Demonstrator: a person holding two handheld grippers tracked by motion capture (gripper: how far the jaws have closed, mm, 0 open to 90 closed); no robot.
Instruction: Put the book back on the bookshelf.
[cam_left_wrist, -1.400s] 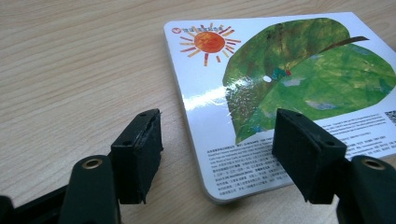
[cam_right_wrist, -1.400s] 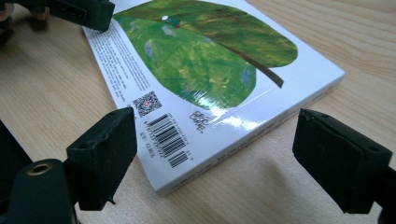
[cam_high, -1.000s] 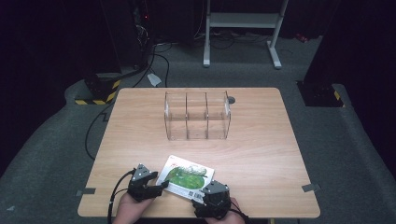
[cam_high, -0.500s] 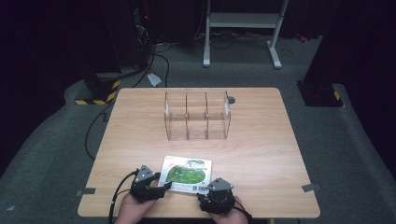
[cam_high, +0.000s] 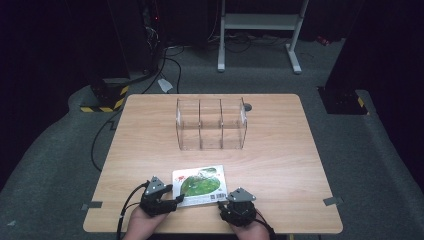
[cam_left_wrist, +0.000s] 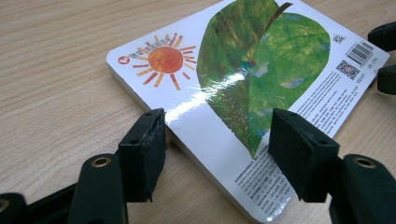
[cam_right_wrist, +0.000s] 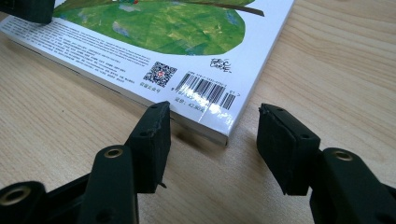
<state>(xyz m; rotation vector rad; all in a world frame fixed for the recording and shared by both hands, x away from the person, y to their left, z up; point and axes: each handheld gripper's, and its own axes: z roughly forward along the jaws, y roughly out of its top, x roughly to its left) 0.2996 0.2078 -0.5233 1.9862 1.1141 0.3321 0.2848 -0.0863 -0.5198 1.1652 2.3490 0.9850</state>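
R gripper (cam_right_wrist: 210, 140): jaws part-open and just been closing, the book's barcode corner between them, pads not yet pressing, so nothing held. In the high view it sits at approx 5 o'clock of the book, at the table's near edge. L gripper (cam_left_wrist: 215, 154): jaws part-open too, straddling the book's near long edge; one pad hangs above the cover, the other sits beside the edge on the wood, no squeeze seen. High view puts it at approx 8 o'clock of the book.

Book (cam_high: 200, 186) lies flat on the wooden table (cam_high: 280, 165), cover up, near-centre of the front edge, well apart from the clear 3-bay organiser (cam_high: 211, 124) at 12 o'clock.

High view gives layout only; print unreadable there. L gripper view adds an orange sun w/ small logo and a big green leaf. R gripper view adds a QR code, a barcode (cam_right_wrist: 205, 92) and a handwritten signature, approx "Eric Carle"; fine print too small to read.
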